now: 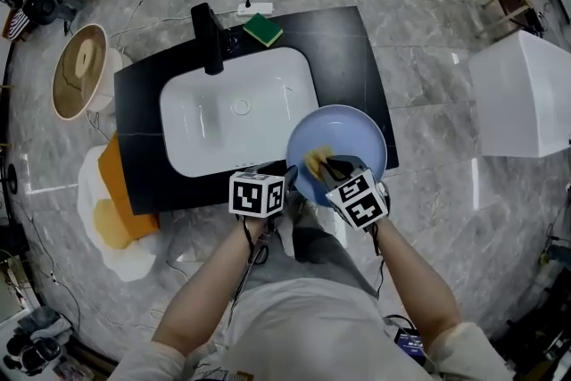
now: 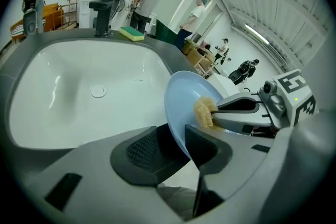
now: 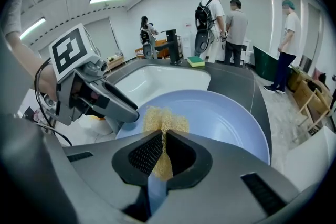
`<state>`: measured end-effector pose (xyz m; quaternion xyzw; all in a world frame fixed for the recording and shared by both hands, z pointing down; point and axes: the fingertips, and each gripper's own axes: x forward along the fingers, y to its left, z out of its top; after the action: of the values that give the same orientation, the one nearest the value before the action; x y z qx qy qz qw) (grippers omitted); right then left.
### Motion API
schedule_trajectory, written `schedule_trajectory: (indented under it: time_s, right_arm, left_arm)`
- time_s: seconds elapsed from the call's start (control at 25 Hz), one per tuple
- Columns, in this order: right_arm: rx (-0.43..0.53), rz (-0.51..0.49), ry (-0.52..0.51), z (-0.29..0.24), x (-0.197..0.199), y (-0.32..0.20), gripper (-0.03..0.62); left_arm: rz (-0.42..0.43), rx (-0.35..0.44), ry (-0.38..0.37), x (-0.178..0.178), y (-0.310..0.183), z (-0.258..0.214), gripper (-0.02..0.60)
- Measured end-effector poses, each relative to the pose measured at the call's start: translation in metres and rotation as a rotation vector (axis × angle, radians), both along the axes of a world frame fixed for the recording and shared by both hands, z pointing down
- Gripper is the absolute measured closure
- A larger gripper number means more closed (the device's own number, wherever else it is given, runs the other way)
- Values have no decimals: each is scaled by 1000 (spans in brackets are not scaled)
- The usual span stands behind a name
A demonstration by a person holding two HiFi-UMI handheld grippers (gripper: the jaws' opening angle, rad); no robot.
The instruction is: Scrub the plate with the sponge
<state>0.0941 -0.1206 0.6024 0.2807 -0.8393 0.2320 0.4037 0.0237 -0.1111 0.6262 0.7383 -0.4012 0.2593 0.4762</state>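
Note:
A light blue plate (image 1: 348, 131) lies at the front right corner of the black counter, beside the sink; it also fills the right gripper view (image 3: 226, 118). My right gripper (image 1: 323, 165) (image 3: 164, 152) is shut on a thin yellow scouring sponge (image 1: 314, 161) (image 3: 165, 119), which lies against the plate's inner face. My left gripper (image 1: 290, 183) (image 2: 170, 147) stands open at the plate's near left rim. In the left gripper view the plate's rim (image 2: 181, 107) runs between the jaws, close to the right one, with a gap to the left one.
The white sink basin (image 1: 205, 125) takes up the counter's middle, with a black tap (image 1: 208, 38) behind it. A green and yellow sponge (image 1: 263, 29) lies at the counter's back edge. A white box (image 1: 522, 94) stands on the floor to the right. Several people stand far behind.

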Motion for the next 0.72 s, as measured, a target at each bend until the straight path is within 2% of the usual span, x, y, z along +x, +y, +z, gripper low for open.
schedule_trajectory:
  time_s: [0.12,0.2,0.32,0.36,0.56,0.72]
  right_arm:
    - [-17,-13,11,9,-5,3,545]
    - [-20,-28,18,13,-10,3,545]
    - [-15,-63,37,19,-17,1,545]
    - [-13,-72,43,21,-19,0,545]
    - [-11,-90,55,26,-26,-8,545]
    - [30,-90,65,28,-35,-28,545]
  left_arm:
    - [-22,-34,7,1,-1,7,405]
    - [-5,-49,16,5,0,10,425]
    - [24,-69,23,11,1,11,490]
    - [22,-73,20,11,0,11,494]
    - [-23,-90,39,11,-2,12,517]
    - [-49,-97,47,8,-4,12,526]
